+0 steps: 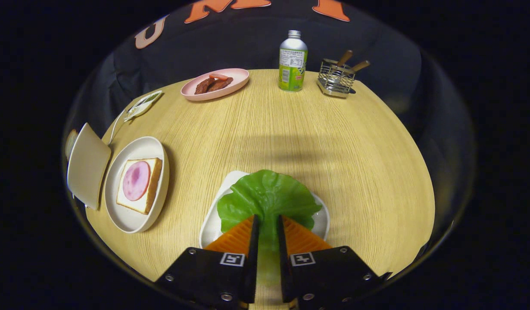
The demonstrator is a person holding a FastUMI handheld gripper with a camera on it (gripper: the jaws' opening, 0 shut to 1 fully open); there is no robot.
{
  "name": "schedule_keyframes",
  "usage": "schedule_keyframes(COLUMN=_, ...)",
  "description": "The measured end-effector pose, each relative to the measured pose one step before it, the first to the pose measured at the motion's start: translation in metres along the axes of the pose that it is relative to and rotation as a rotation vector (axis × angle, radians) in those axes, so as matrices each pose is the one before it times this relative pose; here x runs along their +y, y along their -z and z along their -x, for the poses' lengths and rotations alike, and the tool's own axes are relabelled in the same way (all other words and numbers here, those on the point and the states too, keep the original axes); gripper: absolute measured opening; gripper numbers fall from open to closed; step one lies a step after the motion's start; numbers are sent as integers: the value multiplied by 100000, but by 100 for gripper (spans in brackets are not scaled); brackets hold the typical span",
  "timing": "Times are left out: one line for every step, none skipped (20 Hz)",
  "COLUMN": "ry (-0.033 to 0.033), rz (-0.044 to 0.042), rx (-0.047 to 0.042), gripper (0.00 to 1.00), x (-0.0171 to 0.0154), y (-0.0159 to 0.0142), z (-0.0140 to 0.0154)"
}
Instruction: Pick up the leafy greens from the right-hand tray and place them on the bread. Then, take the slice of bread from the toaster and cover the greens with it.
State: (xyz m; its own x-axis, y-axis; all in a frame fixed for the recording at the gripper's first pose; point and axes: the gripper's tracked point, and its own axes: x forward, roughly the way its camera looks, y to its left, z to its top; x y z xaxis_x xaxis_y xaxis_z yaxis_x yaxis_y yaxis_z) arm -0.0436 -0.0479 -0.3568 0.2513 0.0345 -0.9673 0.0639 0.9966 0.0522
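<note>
The gripper [267, 221] is clamped on the lettuce leaf [267, 198] in its white tray [321, 221]; a round plate [135, 215] holds bread [155, 181] with ham [136, 180].

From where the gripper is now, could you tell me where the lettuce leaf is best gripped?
Grip the lettuce leaf at its near edge, by the stem end, coming in low from the near side. The leaf lies flat on its white tray and that edge already runs between the fingers of the gripper, which look nearly closed on it. The thin middle probably offers nothing to pinch.
</note>
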Motion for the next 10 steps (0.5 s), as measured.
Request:
schedule_keyframes(ry=-169, rz=-865, rx=-128, gripper=12, x=30, y=-74, z=55)
schedule_keyframes(ry=-617, rz=-244, rx=-384, gripper=9, x=163, y=-34, z=95)
schedule_keyframes(ry=-950, rz=773, rx=-1602, gripper=5, x=294, y=-367, z=234)
schedule_keyframes(ry=-990, rz=1410, rx=-2157, gripper=4, x=361, y=-393, z=389)
schedule_keyframes(ry=-627, rz=706, rx=-2323, gripper=3, x=316, y=-505, z=503)
schedule_keyframes(ry=-1025, rz=827, rx=-1339, gripper=3, x=407, y=-339, z=555)
schedule_keyframes(ry=-888, rz=19, rx=-1687, gripper=3, x=383, y=-555, z=532)
schedule_keyframes(ry=-970, rz=-4, rx=-1925, gripper=3, x=375, y=-511, z=472)
schedule_keyframes(ry=-1262, rz=227, rx=-1833, gripper=3, x=484, y=-622, z=550)
schedule_keyframes(ry=-1258, rz=-124, rx=-1790, gripper=3, x=548, y=-630, z=670)
